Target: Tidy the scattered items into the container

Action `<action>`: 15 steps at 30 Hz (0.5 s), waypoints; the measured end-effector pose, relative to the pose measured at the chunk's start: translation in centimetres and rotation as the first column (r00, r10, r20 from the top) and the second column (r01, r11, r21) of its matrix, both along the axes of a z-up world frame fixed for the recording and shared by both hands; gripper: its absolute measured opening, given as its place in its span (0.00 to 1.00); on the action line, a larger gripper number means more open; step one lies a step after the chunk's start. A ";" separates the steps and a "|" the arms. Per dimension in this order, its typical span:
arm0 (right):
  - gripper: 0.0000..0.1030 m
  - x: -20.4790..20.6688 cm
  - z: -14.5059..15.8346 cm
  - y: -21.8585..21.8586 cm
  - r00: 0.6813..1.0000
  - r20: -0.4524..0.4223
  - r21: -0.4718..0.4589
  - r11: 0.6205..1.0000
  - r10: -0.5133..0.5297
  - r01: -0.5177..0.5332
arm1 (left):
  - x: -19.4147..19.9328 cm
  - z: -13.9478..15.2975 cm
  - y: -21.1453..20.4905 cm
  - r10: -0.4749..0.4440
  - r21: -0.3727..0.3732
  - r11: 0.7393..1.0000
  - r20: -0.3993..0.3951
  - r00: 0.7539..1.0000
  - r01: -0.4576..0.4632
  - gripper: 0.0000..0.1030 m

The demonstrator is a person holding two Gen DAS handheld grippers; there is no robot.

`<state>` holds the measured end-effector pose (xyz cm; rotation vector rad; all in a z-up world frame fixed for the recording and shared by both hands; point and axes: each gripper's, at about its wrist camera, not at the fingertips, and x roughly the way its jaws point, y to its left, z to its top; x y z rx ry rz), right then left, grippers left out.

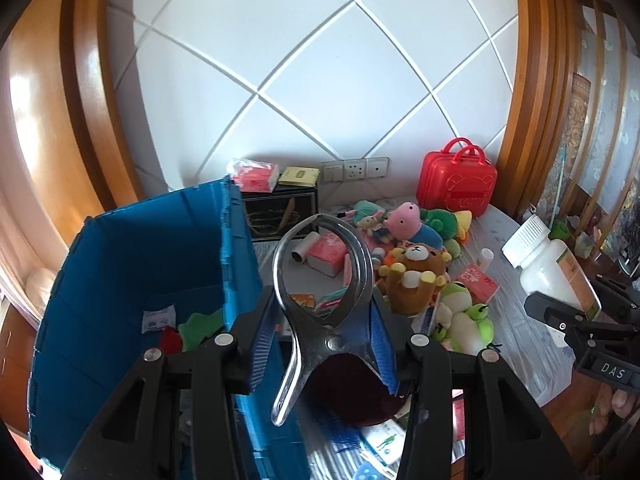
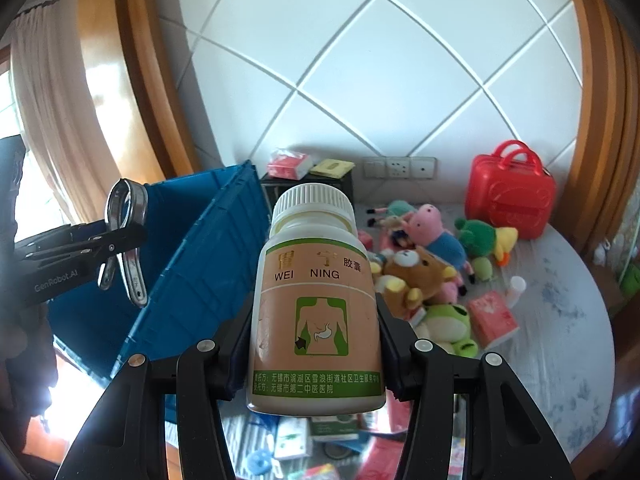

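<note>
Your left claw (image 1: 324, 312) pinches the shiny steel tongs (image 1: 320, 280), right claw (image 2: 316, 344) clamps the white pill bottle (image 2: 316, 300), both lifted toward the blue plastic crate (image 1: 140, 280) for dropping in.

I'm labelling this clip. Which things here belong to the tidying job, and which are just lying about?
Part of the job:
- blue crate
- metal clip in the left tool
- pill bottle in the right tool
- plush toys
- tissue packs

Lying about:
- red case
- wall sockets
- black box

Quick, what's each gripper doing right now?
Left gripper: shut on the metal clip.
Right gripper: shut on the pill bottle.
</note>
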<state>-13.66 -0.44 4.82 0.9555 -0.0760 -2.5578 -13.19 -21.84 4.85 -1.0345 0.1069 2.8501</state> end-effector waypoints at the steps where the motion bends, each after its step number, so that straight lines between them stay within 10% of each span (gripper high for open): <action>1: 0.50 0.1 0.2 -1.1 1.000 -0.004 0.002 1.000 0.008 -0.008 | 0.1 0.1 -0.9 0.006 0.002 1.000 -0.004 1.000 -0.006 0.42; 15: 0.50 0.4 0.6 -15.0 0.990 -0.020 -0.003 0.990 0.140 -0.140 | 1.7 0.4 -13.5 0.099 0.025 0.995 -0.021 0.995 -0.098 0.42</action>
